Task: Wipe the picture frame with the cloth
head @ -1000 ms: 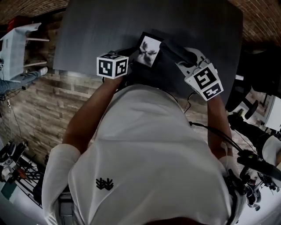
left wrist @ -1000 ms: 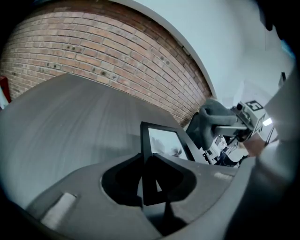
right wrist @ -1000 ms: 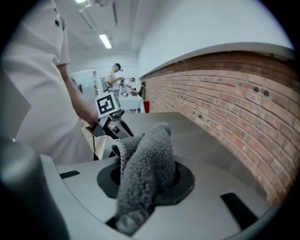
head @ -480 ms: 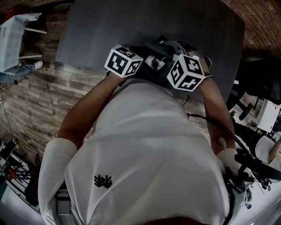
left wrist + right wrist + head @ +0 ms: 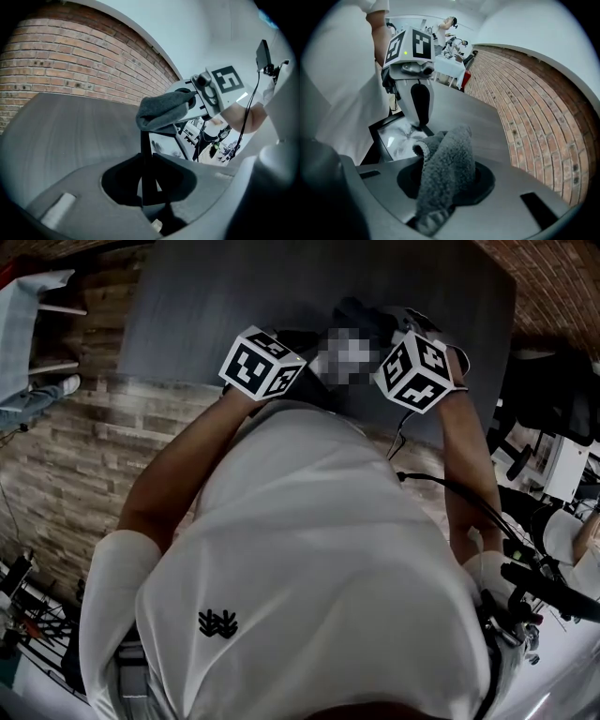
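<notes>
While left tool grips picture frame, right tool clamps grey cloth

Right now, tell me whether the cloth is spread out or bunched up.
Bunched up: the cloth is a folded wad pinched in the right gripper.
</notes>
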Demonstrator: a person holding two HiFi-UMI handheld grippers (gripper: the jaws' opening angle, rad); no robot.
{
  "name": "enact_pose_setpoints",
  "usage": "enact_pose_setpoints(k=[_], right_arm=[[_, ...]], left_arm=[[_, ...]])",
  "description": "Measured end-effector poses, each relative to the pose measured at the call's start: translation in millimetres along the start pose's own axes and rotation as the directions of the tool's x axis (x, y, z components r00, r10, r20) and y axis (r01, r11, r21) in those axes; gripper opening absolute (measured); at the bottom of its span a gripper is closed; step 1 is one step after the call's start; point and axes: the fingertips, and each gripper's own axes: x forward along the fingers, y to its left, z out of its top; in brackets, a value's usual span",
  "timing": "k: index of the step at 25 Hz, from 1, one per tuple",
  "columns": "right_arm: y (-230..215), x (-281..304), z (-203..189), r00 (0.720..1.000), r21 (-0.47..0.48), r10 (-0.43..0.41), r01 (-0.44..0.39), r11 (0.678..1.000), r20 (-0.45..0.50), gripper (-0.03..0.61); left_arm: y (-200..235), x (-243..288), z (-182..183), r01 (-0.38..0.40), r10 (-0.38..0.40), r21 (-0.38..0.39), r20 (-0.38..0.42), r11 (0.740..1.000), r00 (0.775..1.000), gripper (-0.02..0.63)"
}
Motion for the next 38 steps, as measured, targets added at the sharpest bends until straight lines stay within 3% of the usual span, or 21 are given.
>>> enact_pose_setpoints(k=[5,22,30,38], right_arm=[[-7,-1,-5,0.997,0.043,-0.024,0.027,0.999,-0.067,0.091],[22,-20,-14,0.986,0.196,-0.065,0.095,0.976,-0.154,0.091],[56,-27,9,0.991,0.253,-0.06,0.088,0.963,-0.117,0.091],[92,-24,46,0.997,0.25,-0.031,0.049,0.967,-0.075,0.091]], left_arm=[[13,-13,-5,0.03,-0.03,-0.002,0.011,1.0,0.999,0.074],[54,-31,-10,0.056,-0.055,-0.038,0.018,0.998,0.998,0.074],[56,-36,-10,0.027,-0.022,-0.089,0.052,0.996,0.998,0.074],[66,-41,-10,-0.004,0.023,-0.188,0.099,0.982,0.995,0.074]])
